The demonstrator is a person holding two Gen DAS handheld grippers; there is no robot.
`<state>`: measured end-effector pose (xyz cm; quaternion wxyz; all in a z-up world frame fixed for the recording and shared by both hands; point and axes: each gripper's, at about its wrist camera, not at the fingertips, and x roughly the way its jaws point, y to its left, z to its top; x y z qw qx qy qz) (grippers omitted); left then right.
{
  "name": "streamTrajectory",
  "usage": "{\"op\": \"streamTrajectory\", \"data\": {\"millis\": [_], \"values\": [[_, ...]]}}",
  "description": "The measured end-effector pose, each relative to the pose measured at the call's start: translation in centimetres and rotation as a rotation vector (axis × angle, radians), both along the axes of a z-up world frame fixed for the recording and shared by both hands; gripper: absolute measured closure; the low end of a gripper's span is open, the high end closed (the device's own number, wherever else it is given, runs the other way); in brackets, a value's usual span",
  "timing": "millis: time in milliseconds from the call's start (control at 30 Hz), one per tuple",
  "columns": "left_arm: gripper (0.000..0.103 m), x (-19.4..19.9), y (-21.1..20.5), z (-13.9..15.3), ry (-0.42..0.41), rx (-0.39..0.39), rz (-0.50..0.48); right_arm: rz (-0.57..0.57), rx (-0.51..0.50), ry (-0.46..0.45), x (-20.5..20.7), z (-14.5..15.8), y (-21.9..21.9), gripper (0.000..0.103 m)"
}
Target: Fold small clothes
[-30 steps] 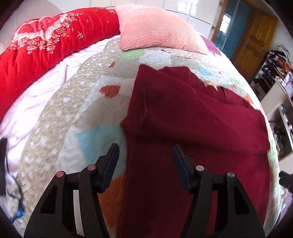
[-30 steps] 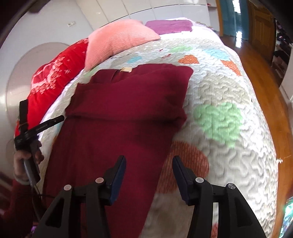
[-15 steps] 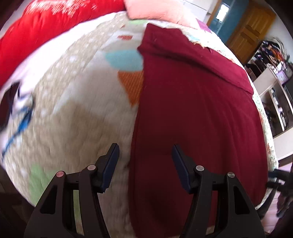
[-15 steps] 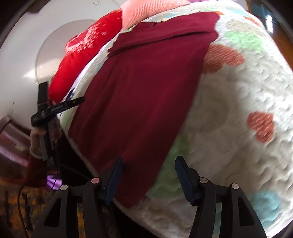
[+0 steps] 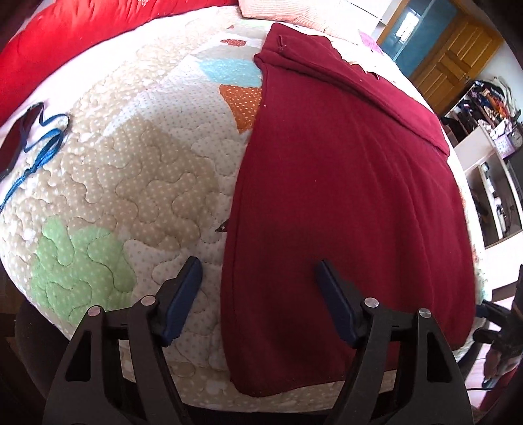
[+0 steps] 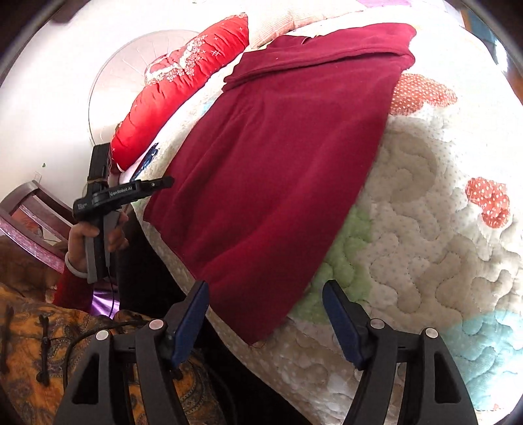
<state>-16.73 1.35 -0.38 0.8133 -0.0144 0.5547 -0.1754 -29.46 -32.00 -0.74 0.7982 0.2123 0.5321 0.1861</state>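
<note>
A dark red garment (image 5: 343,183) lies flat along the bed (image 5: 137,183), its far end folded over near the pink pillow (image 5: 294,13), its near hem hanging over the bed's front edge. The left tool (image 5: 258,287) hangs wide and empty over the hem's left corner; the right tool (image 6: 266,307) hangs wide and empty over the right corner (image 6: 258,333); a red quilt (image 6: 183,81) lies along the bed's far left edge.
</note>
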Motion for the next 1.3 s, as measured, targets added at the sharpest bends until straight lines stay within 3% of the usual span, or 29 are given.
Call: {"op": "streamTrajectory", "data": {"millis": [167, 667, 800, 967, 1100, 1300], "values": [[0.024, 0.1, -0.5, -0.3, -0.016, 0.009, 0.015, -0.007, 0.030, -0.016, 0.2, -0.1, 0.2, 0.026], [0.023, -1.3, -0.7, 0.0, -0.010, 0.012, -0.010, -0.010, 0.051, -0.035, 0.1, 0.3, 0.6, 0.024], [0.023, -2.0, -0.1, -0.1, 0.008, -0.019, -0.012, 0.008, 0.061, -0.043, 0.0, 0.3, 0.4, 0.024], [0.018, -2.4, -0.5, -0.2, 0.001, -0.015, -0.035, 0.007, 0.111, -0.066, 0.6, 0.0, 0.8, 0.024], [0.018, -2.4, -1.2, -0.2, 0.002, 0.029, -0.071, 0.001, 0.115, -0.103, 1.2, -0.2, 1.7, 0.046], [0.018, -2.5, -1.3, -0.2, -0.009, 0.027, -0.066, 0.017, 0.174, -0.069, 1.5, -0.4, 1.6, 0.051]]}}
